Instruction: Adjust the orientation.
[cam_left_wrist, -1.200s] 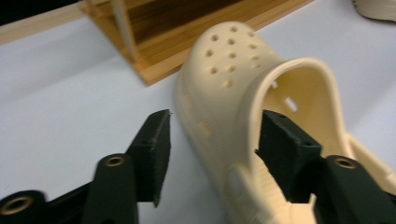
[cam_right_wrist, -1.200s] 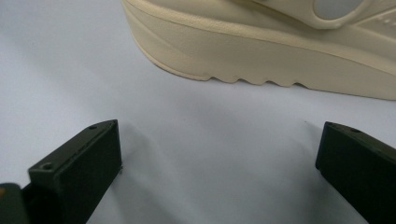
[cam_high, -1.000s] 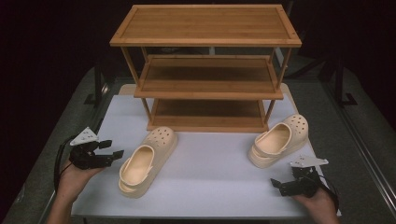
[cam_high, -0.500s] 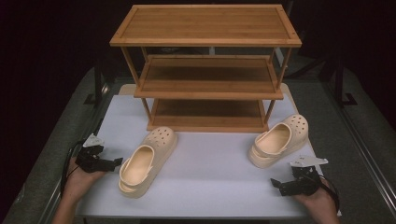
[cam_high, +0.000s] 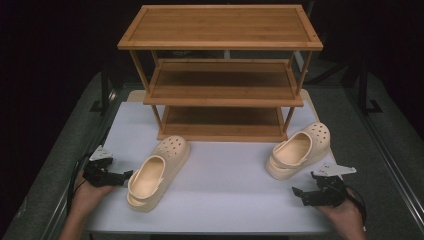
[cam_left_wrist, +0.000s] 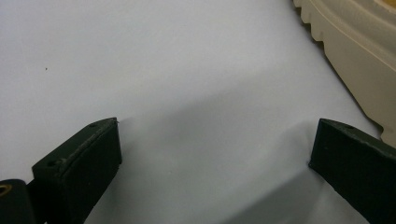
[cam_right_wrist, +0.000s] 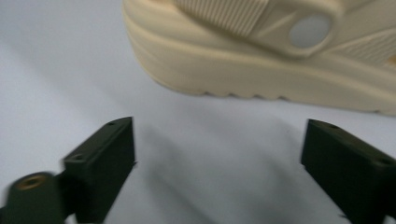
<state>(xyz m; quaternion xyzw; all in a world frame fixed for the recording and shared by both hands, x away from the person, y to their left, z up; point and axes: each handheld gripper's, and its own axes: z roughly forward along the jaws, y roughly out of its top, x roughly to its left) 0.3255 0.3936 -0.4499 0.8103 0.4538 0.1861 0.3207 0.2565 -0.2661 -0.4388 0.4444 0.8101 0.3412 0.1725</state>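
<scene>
Two cream clogs lie on the white table top (cam_high: 225, 200). The left clog (cam_high: 156, 172) points toward the wooden shoe rack (cam_high: 220, 75); its ribbed sole (cam_left_wrist: 355, 51) shows in the left gripper view. My left gripper (cam_high: 126, 176) sits low on the table just left of that clog's heel. Its jaws have just been opening and stand wide with only bare table between them (cam_left_wrist: 212, 154). The right clog (cam_high: 299, 150) lies by the rack's right leg. My right gripper (cam_high: 300, 194) rests in front of it, open, its jaws just closing a little with nothing between them (cam_right_wrist: 219, 163). The right clog's heel (cam_right_wrist: 261, 60) lies beyond them.
The three-tier wooden rack stands at the back of the table with bare shelves. Grey floor and dark stands flank the table on both sides. Between the two clogs lies open white surface.
My left hand has sunk toward the table beside the left clog's heel, and its jaws have spread wider. The right hand and both clogs have stayed where they were.
</scene>
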